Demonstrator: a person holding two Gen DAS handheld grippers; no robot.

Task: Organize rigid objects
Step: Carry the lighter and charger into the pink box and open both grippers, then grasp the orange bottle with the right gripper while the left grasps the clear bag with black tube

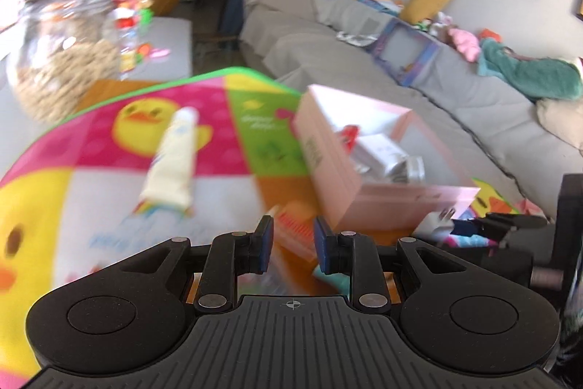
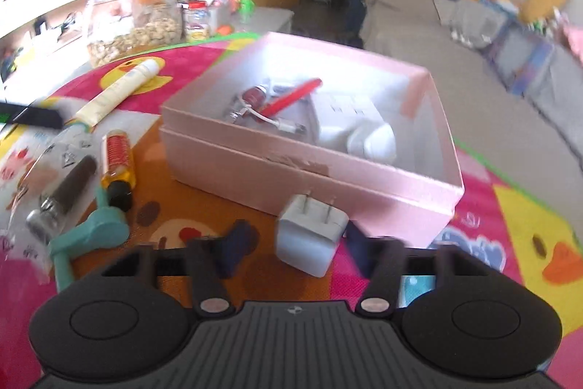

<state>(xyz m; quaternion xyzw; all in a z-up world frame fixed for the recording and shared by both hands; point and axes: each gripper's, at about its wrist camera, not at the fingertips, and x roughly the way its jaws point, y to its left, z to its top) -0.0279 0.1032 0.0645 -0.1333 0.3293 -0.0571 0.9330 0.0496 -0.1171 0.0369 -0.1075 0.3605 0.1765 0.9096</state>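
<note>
A pink open box [image 2: 255, 166] sits on the duck-print mat [image 2: 528, 228] and holds a red pen, a cable and white items. My right gripper [image 2: 295, 246] is open, its jaws on either side of a white plug adapter [image 2: 309, 239] that lies in front of the box. A cream tube [image 2: 116, 90], an orange comb-like bottle [image 2: 116, 163], a dark cylinder [image 2: 69, 192] and a teal handle [image 2: 98, 232] lie to the left. My left gripper [image 1: 293, 243] is open and empty above the orange item [image 1: 295, 228], with the tube [image 1: 171, 159] ahead and the box [image 1: 364, 170] to its right.
A glass jar of nuts [image 2: 131, 20] and small bottles stand at the table's far left. A grey sofa [image 1: 364, 61] with toys and cushions runs along the right. The right gripper shows at the left wrist view's right edge [image 1: 510, 225].
</note>
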